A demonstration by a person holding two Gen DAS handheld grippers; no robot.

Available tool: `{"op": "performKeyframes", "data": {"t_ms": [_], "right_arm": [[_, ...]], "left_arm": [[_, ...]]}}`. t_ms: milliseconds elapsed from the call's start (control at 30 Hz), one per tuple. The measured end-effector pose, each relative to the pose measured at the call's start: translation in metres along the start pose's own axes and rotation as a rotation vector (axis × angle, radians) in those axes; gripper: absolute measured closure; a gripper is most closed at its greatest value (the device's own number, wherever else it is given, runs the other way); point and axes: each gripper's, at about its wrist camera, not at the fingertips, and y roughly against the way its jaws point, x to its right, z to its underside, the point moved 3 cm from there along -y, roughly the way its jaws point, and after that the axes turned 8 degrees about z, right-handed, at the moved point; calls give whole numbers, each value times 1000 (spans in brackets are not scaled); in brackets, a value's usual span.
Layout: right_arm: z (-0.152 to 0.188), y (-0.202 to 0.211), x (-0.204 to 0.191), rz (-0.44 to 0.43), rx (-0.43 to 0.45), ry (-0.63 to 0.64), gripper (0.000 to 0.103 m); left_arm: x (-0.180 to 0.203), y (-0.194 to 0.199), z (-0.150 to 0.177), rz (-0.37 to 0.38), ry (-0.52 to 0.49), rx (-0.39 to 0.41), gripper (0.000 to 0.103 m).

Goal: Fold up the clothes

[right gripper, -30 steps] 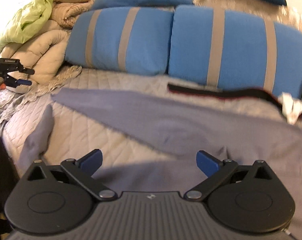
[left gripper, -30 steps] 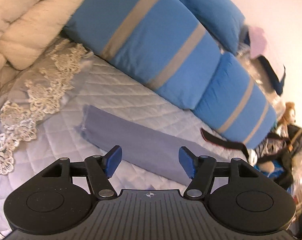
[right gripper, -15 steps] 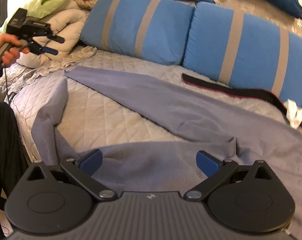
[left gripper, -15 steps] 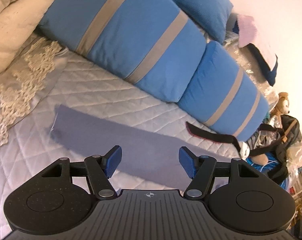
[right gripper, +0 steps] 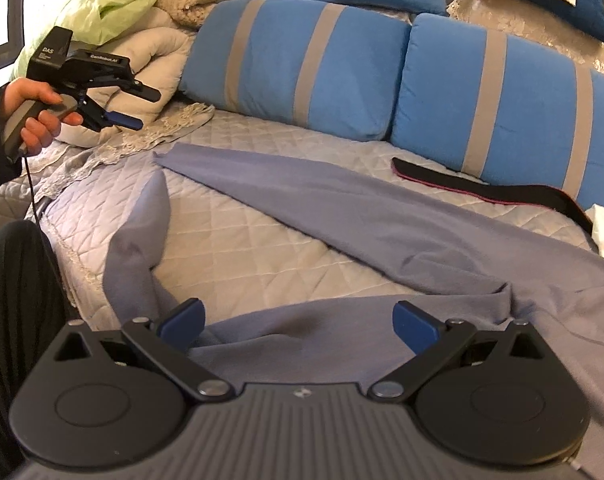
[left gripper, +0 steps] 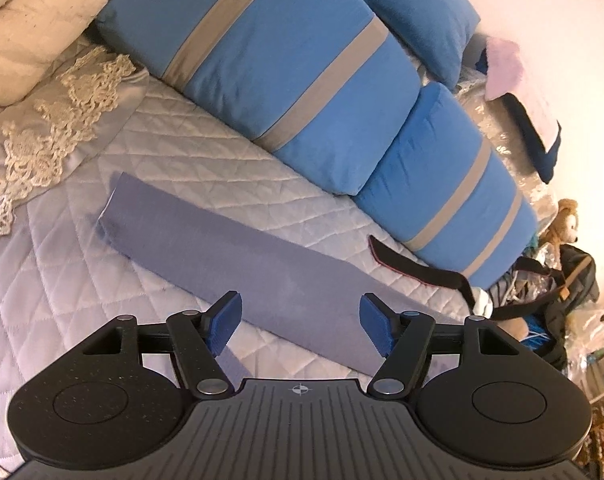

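Observation:
Grey-lavender trousers lie spread on the quilted bed, one leg stretched flat toward the pillows and the other leg bunched near the bed's edge. My left gripper hovers open over the flat leg, with nothing between its pads. In the right wrist view a hand holds the left gripper up at the far left, apart from the cloth. My right gripper is open above the rumpled upper part of the trousers, touching nothing.
Blue pillows with grey stripes line the back of the bed. A black strap lies before them. Cream duvet, lace cloth and green blanket pile at the left. Bags and a plush toy crowd the right. A dark-clad leg stands by the bed's edge.
Both hands have drifted across the bed. In the right wrist view the trousers slid right and more of them shows, with the hand on the left gripper now fully in view. Both stayed open.

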Motion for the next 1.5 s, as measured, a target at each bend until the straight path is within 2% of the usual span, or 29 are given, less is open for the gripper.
{"op": "performKeyframes", "data": {"t_ms": [200, 367, 467, 567, 933, 1300, 1500], "right_arm": [[-1, -7, 0, 35, -46, -60, 0], [0, -18, 13, 77, -108, -170, 0], [0, -23, 15, 62, -124, -195, 0], [-2, -25, 13, 51, -136, -188, 0], [-13, -27, 5, 65, -161, -142, 0], [-10, -25, -5, 77, -169, -124, 0], [-3, -22, -9, 78, -172, -114, 0]], "left_arm": [[-6, -2, 4, -7, 7, -20, 38], [-14, -7, 6, -5, 27, -50, 38], [-19, -9, 7, 12, 46, -61, 38], [-22, -16, 8, 50, 76, -96, 38], [-16, -22, 9, 71, 81, -37, 38], [-31, -26, 10, 32, 93, -40, 38], [-43, -29, 12, -63, -17, -31, 38]]}}
